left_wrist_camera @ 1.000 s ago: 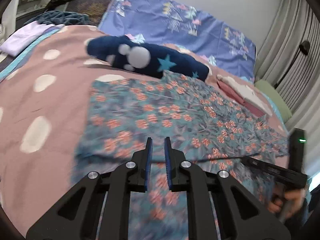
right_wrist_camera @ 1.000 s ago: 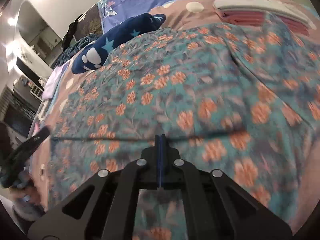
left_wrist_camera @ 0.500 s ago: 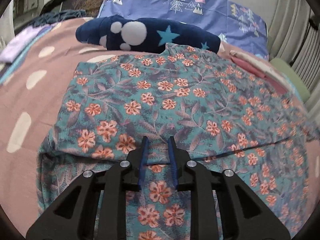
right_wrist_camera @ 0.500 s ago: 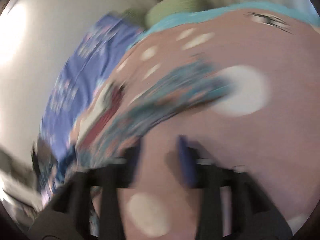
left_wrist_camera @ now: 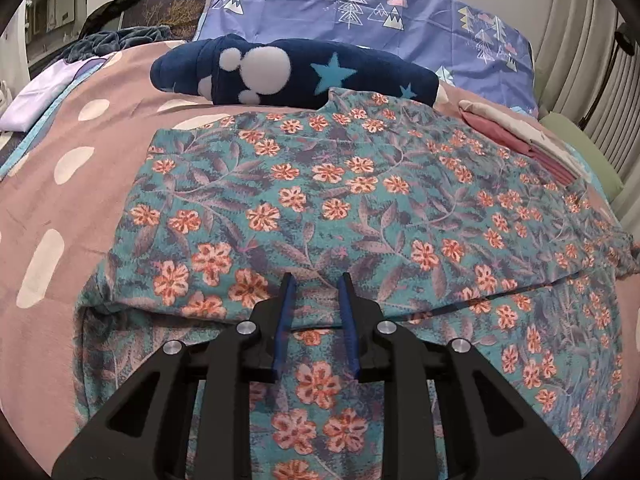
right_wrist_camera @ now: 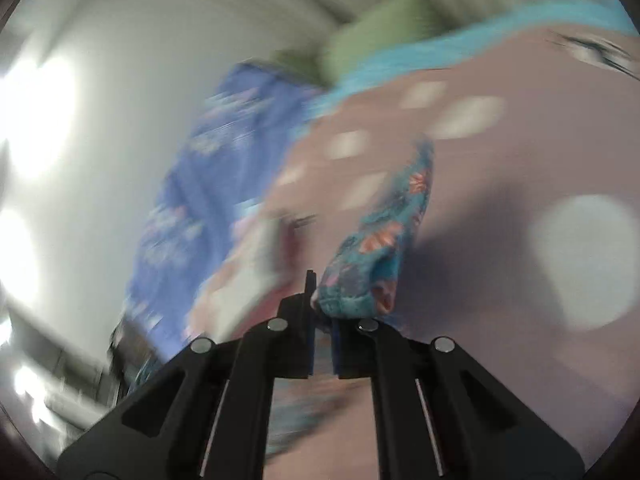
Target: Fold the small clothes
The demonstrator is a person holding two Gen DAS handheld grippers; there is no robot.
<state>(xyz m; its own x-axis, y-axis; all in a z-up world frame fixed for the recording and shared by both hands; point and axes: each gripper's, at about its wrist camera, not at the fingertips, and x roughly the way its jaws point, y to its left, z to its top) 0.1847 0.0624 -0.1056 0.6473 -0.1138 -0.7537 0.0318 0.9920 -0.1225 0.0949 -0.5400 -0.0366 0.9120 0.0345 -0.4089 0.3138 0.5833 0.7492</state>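
Teal cloth printed with orange flowers, the floral garment (left_wrist_camera: 340, 200), lies spread across the middle of the pink spotted bedspread (left_wrist_camera: 52, 184), its near part folded over so a doubled edge runs across the front. The left gripper (left_wrist_camera: 316, 292) hovers just over that fold, released, its blue-lined jaws apart with cloth showing between them. Beyond the garment's far edge a navy star-patterned fleece (left_wrist_camera: 288, 72) touches it, a purple tree-print pillow (left_wrist_camera: 380, 12) behind. A folded pink-and-cream pile (left_wrist_camera: 520, 136) sits at the far right corner. The right wrist view is blurred; the right gripper (right_wrist_camera: 322, 300) is clenched on a bunched corner of the garment above the bedspread.
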